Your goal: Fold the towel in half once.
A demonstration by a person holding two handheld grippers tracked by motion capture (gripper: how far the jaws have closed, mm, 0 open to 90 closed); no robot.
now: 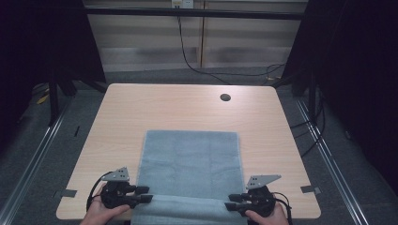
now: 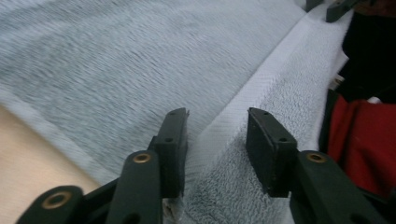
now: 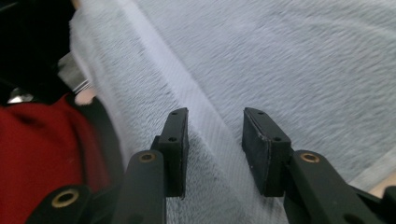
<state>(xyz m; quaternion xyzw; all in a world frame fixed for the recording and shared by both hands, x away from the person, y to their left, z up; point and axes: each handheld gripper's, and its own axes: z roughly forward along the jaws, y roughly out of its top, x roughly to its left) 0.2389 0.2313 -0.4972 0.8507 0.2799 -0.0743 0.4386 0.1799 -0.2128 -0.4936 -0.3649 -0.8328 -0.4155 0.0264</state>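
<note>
Towel (image 1: 190, 164) is lying flat on the bench (image 1: 141, 108), its near end hanging over the front edge toward me. I am holding my left hand-held gripper (image 1: 146, 194) at its near left corner and my right hand-held gripper (image 1: 231, 202) at the near right corner, both with jaws parted, straddling the pale hem band (image 2: 243, 100) without clamping it.

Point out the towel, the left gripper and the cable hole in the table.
towel (image 1: 190, 157): high view, middle of its flat part.
left gripper (image 1: 145, 194): high view, between its jaw tips.
cable hole (image 1: 225, 97): high view, its dark centre.
</note>
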